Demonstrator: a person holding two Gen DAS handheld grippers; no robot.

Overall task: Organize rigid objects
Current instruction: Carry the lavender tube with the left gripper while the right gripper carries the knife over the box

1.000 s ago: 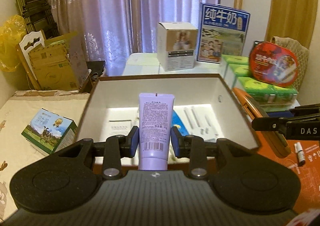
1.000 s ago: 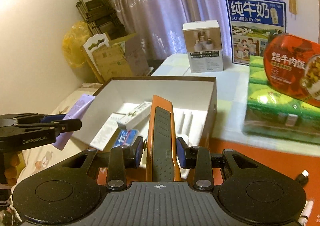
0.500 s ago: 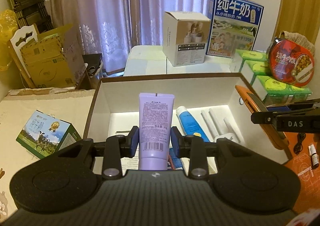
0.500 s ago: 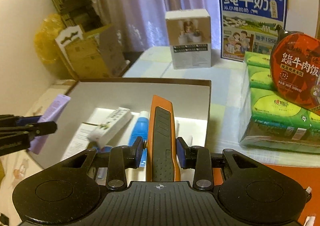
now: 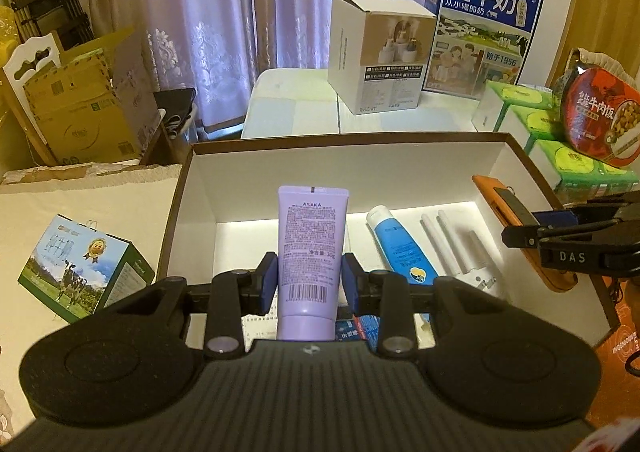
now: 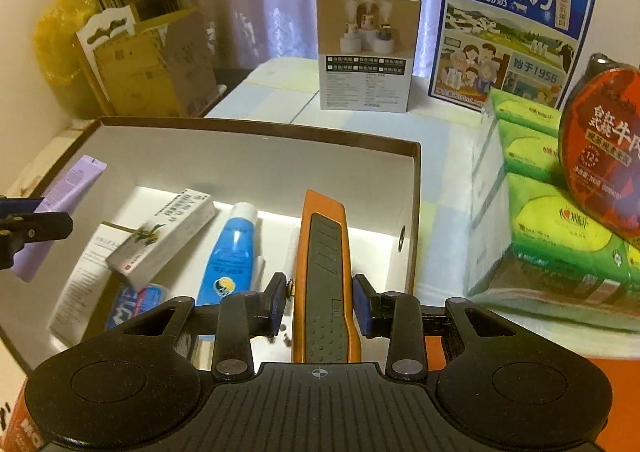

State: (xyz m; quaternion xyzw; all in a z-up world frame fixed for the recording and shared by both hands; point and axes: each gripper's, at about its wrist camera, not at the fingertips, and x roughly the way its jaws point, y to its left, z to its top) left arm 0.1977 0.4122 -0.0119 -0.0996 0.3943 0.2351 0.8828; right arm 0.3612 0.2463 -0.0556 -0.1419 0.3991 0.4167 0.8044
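My left gripper [image 5: 308, 284] is shut on a lilac tube [image 5: 310, 252] and holds it over the near left part of an open brown box with a white inside [image 5: 344, 164]. My right gripper [image 6: 320, 304] is shut on an orange utility knife [image 6: 326, 268] over the box's right side [image 6: 414, 220]. In the box lie a blue tube [image 6: 230, 252], a white carton [image 6: 164, 236], a leaflet [image 6: 80, 280] and white rods [image 5: 448, 240]. The knife [image 5: 516, 224] and the right gripper [image 5: 572, 240] show in the left wrist view. The lilac tube also shows in the right wrist view [image 6: 60, 212].
A milk carton box [image 5: 84, 264] lies left of the box. Behind stand a white product box [image 5: 380, 56], a blue milk poster box [image 5: 484, 32], green tissue packs [image 6: 560, 220] with a red round tin [image 6: 600, 148], and cardboard boxes [image 5: 80, 100].
Both grippers have moved forward and over the box with their objects still held. The box inside shows larger and the blue tube has come into view.
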